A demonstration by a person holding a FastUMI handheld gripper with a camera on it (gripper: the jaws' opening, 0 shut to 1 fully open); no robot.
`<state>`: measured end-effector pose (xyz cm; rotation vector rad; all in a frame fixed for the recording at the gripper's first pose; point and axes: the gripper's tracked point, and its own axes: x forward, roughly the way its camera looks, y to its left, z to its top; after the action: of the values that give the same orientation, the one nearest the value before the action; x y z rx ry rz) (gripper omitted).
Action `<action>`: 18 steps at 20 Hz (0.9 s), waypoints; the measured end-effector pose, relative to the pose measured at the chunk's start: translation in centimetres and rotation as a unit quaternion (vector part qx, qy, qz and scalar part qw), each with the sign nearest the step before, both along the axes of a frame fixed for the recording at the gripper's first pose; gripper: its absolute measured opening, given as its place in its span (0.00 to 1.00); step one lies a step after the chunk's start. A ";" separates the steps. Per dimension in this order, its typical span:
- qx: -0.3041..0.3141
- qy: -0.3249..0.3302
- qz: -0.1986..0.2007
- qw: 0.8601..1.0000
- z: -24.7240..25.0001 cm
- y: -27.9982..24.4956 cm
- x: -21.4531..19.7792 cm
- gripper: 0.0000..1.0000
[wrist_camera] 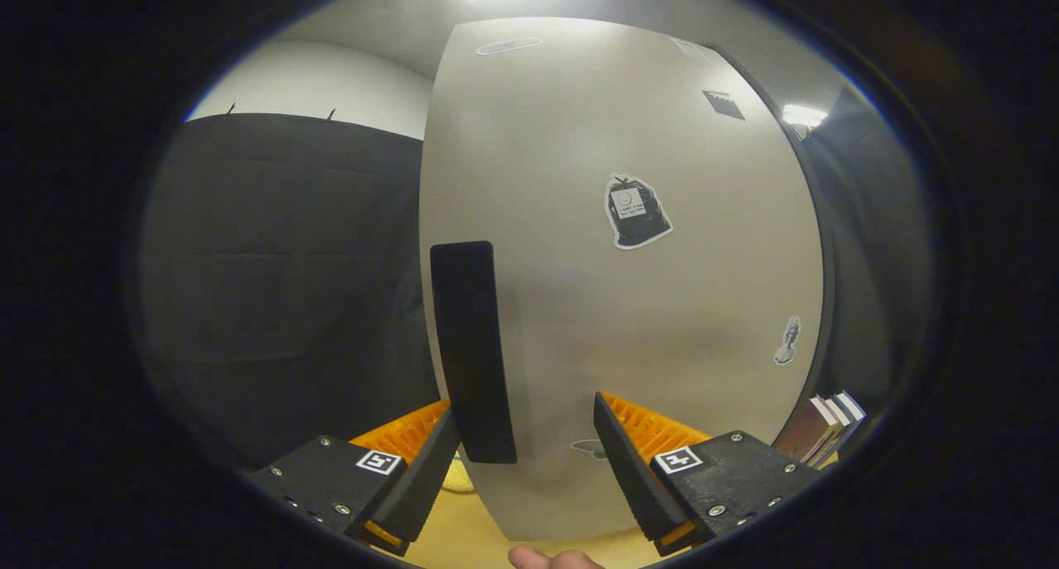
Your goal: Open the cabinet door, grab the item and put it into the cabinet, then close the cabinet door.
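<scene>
Two fingers of the claw (529, 449) stand spread, the door (629, 288) just ahead and its handle (471, 350) by the left finger, ungripped; clenching off-centre could miss it, and I cannot spot the item.

1. The gripper (527, 441) has two fingers (633, 461) shaped like long wedges, spread wide apart.
2. Each finger has ridges on its inner face.
3. Each finger sits on a block (732, 470) with small silver screws.
4. Each block has a little square sticker (679, 459) with a black-and-white pattern.
</scene>
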<state>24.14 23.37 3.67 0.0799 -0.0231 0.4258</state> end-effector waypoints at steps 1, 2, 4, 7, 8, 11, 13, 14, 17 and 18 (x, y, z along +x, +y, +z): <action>0.003 0.001 -0.003 1.000 0.0 0.3 0.4 0.95; 0.004 0.001 -0.006 1.000 -0.1 0.4 0.8 0.95; 0.000 -0.002 -0.011 1.000 0.0 0.9 1.7 0.95; -0.004 -0.004 -0.018 1.000 0.0 1.6 2.8 0.95; -0.004 -0.002 -0.020 1.000 0.0 1.8 3.2 0.95; 0.004 0.005 -0.025 1.000 0.0 2.3 4.1 0.95; 0.005 0.005 -0.031 1.000 0.1 2.5 4.8 0.95; 0.003 0.004 -0.034 0.999 0.0 2.7 5.1 0.95; -0.003 -0.001 -0.040 0.999 0.2 3.3 5.9 0.95; -0.004 -0.001 -0.043 0.999 0.3 3.4 6.2 0.95</action>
<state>30.32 26.78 3.93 0.0703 -0.0275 0.3391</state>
